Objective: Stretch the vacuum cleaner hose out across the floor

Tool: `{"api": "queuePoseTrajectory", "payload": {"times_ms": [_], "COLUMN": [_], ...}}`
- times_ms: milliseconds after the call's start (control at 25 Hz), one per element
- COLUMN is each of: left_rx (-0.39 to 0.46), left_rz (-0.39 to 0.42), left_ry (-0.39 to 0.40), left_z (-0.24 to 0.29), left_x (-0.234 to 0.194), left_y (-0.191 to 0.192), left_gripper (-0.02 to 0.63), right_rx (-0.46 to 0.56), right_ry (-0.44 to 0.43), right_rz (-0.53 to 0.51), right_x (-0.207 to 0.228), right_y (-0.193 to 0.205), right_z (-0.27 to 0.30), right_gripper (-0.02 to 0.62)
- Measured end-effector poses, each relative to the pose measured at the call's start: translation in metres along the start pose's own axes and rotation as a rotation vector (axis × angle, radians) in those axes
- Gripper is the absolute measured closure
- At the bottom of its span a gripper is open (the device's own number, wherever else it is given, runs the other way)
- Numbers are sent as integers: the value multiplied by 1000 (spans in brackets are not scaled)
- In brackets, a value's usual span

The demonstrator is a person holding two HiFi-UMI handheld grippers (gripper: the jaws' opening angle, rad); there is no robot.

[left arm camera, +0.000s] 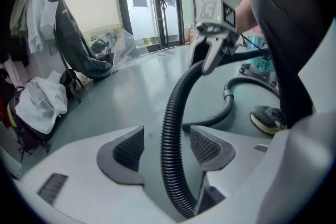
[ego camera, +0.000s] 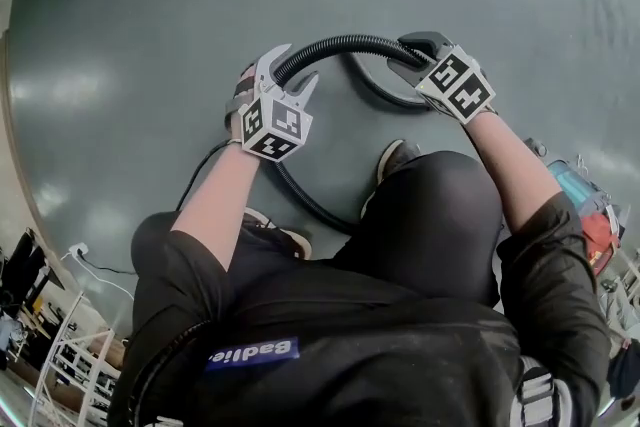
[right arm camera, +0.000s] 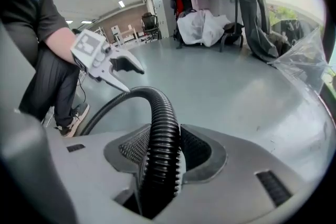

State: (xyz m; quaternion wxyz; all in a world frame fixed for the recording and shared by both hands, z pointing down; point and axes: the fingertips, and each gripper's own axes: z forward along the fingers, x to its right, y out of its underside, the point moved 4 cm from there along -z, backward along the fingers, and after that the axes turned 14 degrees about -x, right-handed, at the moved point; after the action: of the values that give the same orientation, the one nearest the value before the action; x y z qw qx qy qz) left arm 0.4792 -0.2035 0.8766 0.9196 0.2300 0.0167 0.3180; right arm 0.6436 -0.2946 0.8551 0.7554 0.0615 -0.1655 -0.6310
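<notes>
**Black ribbed hose arching between two grippers**

The hose (ego camera: 340,43) is black and glossy, with close ribs along its length. It is arching up off the grey floor (ego camera: 180,5), spanning from one gripper to the other in front of the person. The right gripper (right arm camera: 163,147) is clamping it, both pads biting into the ribs. The left gripper (left arm camera: 167,147) is straddling it with jaws apart; the hose is running loosely through the gap. Beyond that, the hose is curving along the floor past the person's shoe (ego camera: 395,155), and a smooth collar (left arm camera: 227,94) is showing on the floor stretch.
</notes>
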Motion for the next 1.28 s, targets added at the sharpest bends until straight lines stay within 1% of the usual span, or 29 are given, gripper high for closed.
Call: {"api": "queuePoseTrajectory", "payload": {"times_ms": [80,200,320,400,440,480,640,720,800,880,920,1040,1120,1200,1280], "left_rx": [-39,-83,-122,-158,-172,-180,-198,-215,-231,-248,-260,-303,-320,-325,-309], "left_rz": [19,7,-14,-13,-13,-19,-39,-32,-13,24,46,116,148,161,155], "left_ry": [-16,-12,14,40,51,60,100,119,118,90,71,37,27,16,-5], "left_z": [9,18,30,41,45,46,29,18,8,-3,-8,-24,-34,-47,-67], "left_x": [-1,3,12,19,21,21,12,5,-1,-7,-12,-24,-28,-32,-38], "left_y": [12,31,48,60,65,68,65,65,67,66,65,62,58,51,36], "left_gripper": [341,341,341,341,341,406,419,420,422,422,422,422,422,422,420], "right_rx": [34,67,89,96,95,91,47,-4,-66,-110,-122,-132,-147,-152,-157], "right_ry": [9,12,3,0,1,3,3,6,44,122,164,269,295,282,281], "right_rz": [0,18,26,16,7,-6,-53,-109,-224,-402,-500,-791,-944,-1039,-1076], "right_x": [-4,-9,-18,-25,-28,-31,-25,-21,-22,-30,-38,-77,-101,-121,-134], "right_y": [-6,-9,-15,-20,-22,-24,-23,-22,-28,-46,-60,-109,-136,-159,-184], "right_z": [-19,-40,-52,-59,-61,-63,-57,-44,-29,-20,-16,-7,3,18,30], "right_gripper": [417,417,419,422,422,422,420,420,420,403,383,379,379,379,379]}}
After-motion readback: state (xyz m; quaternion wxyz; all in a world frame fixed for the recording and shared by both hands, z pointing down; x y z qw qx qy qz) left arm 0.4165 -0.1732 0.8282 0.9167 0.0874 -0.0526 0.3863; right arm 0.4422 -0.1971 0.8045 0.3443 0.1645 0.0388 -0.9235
